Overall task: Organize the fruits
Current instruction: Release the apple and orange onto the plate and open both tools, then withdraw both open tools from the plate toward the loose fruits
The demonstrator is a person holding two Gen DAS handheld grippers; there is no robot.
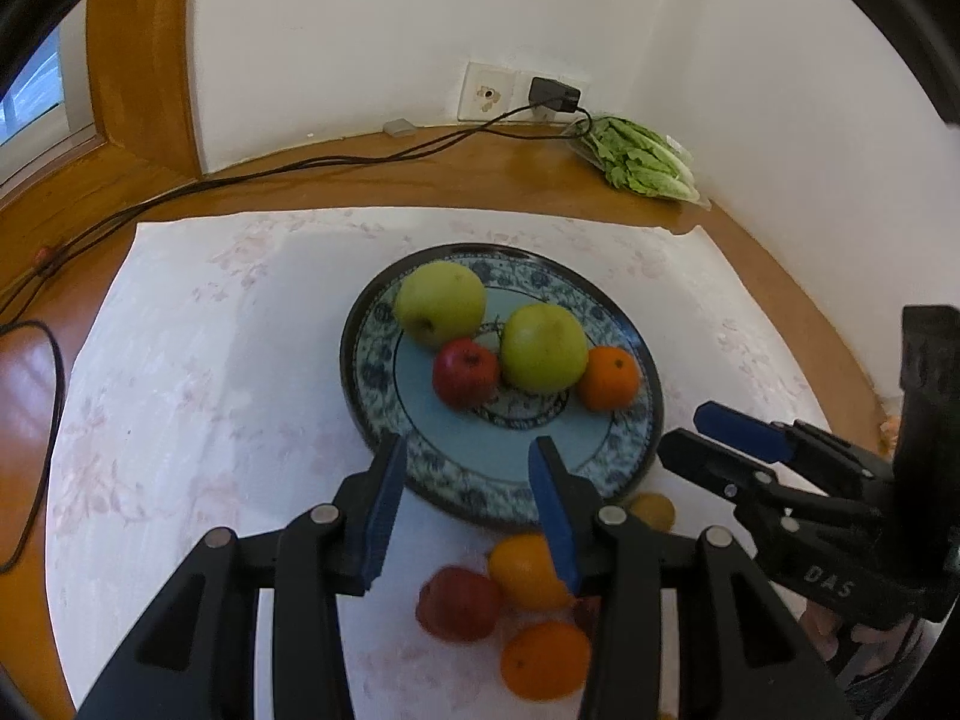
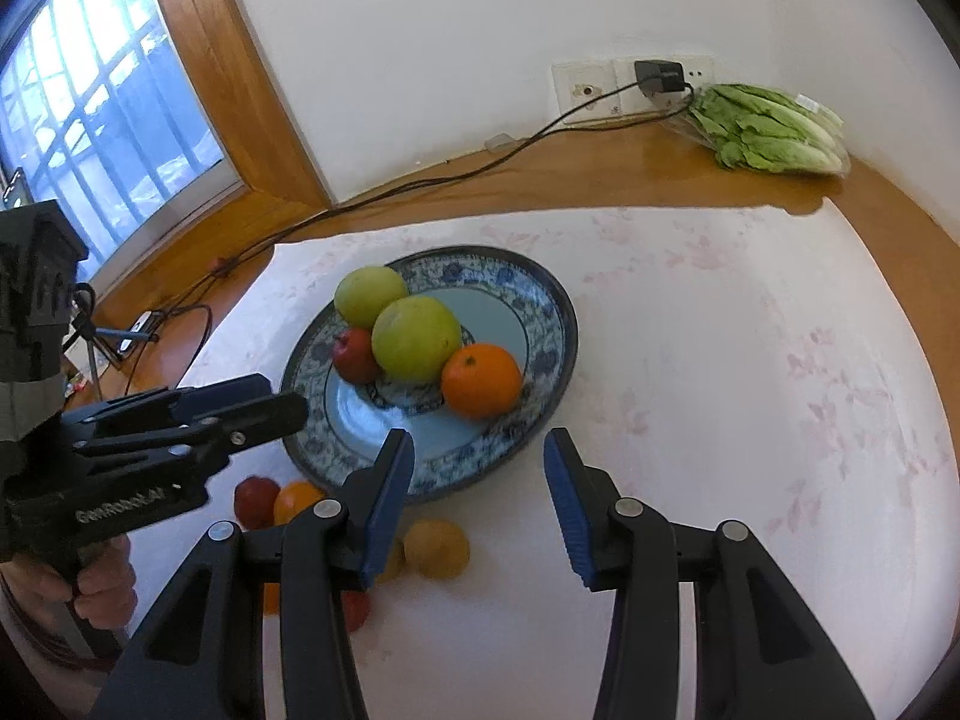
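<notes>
On the white floral cloth (image 1: 180,396), a blue-patterned plate (image 1: 480,480) is set near the middle. Two green apples (image 1: 440,302) (image 1: 543,347), a red apple (image 1: 465,372) and an orange (image 1: 609,378) are held on it, all touching or just beside one another. Loose oranges (image 1: 543,660) and a red apple (image 1: 459,603) are seen off the plate's near rim. The left gripper (image 1: 468,510) and right gripper (image 2: 480,504) are both parted, nothing between their pads. Bagged lettuce (image 2: 771,129) is noted at the tabletop's far corner.
</notes>
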